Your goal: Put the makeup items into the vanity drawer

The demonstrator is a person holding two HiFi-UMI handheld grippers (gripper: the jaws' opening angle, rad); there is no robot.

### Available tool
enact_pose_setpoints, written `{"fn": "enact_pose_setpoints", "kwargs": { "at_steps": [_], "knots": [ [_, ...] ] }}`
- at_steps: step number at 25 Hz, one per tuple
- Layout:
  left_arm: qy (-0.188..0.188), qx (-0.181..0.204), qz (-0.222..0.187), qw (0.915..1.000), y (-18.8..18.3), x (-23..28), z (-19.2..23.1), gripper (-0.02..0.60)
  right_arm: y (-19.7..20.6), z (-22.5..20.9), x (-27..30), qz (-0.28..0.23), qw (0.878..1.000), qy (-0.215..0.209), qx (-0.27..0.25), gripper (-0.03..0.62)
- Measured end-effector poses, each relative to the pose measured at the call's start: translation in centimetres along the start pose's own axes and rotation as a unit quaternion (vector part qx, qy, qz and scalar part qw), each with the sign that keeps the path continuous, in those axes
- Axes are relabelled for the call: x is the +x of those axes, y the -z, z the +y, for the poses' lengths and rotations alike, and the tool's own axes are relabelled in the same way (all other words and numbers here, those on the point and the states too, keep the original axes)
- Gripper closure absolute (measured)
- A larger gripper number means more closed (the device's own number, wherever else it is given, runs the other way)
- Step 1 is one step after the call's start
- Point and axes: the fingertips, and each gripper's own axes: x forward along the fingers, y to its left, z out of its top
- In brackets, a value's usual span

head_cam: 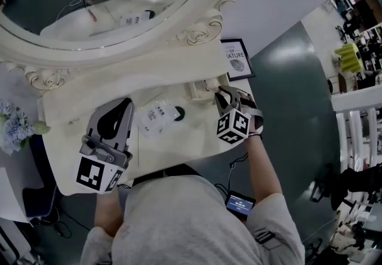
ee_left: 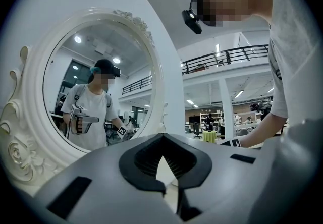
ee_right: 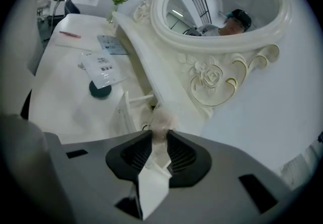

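Note:
My right gripper (head_cam: 223, 95) is shut on a small pale makeup item (ee_right: 161, 123) with a rounded pinkish end. It holds the item just over the small open white drawer (ee_right: 124, 110) at the back right of the cream vanity top (head_cam: 179, 141). A white sachet (head_cam: 156, 117) and a dark round compact (head_cam: 179, 113) lie mid-table, between the two grippers. My left gripper (head_cam: 119, 110) is at the table's left, shut and holding nothing. In the left gripper view it (ee_left: 162, 138) points up at the oval mirror (ee_left: 96, 87).
A second packet (ee_right: 111, 44) and a red pencil (ee_right: 69, 35) lie farther along the vanity top. A framed sign (head_cam: 237, 58) stands at the back right. The ornate mirror frame (head_cam: 197, 34) rises right behind the drawer. Pale flowers (head_cam: 13, 126) sit off the left end.

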Motion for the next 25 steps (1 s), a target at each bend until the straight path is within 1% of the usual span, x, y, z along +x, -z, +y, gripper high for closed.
{"fn": "enact_pose_setpoints", "kwargs": {
  "at_steps": [2, 5, 8, 13, 20, 25],
  "knots": [
    [-0.001, 0.000, 0.001, 1.0000, 0.0, 0.0, 0.0, 0.569, 0.2, 0.0, 0.1, 0.006, 0.999, -0.008, -0.041, 0.497],
    [-0.002, 0.000, 0.001, 1.0000, 0.0, 0.0, 0.0, 0.569, 0.5, 0.1, 0.4, 0.015, 0.995, -0.021, -0.101, 0.497],
    [-0.003, 0.001, 0.001, 1.0000, 0.0, -0.1, 0.1, 0.569, 0.6, 0.0, 0.8, 0.022, 0.989, -0.033, -0.144, 0.497],
    [-0.004, 0.000, 0.003, 1.0000, 0.1, 0.0, 0.0, 0.569, 0.7, -0.1, 1.6, 0.033, 0.977, -0.061, -0.199, 0.496],
    [-0.007, -0.001, 0.005, 1.0000, 0.3, -0.2, 0.1, 0.569, 0.9, 0.5, 2.4, 0.047, 0.960, -0.100, -0.258, 0.496],
    [-0.010, -0.001, 0.006, 0.9999, 0.4, -0.2, 0.2, 0.569, 0.8, 0.8, 3.0, 0.045, 0.946, -0.122, -0.298, 0.494]
  ]
}}
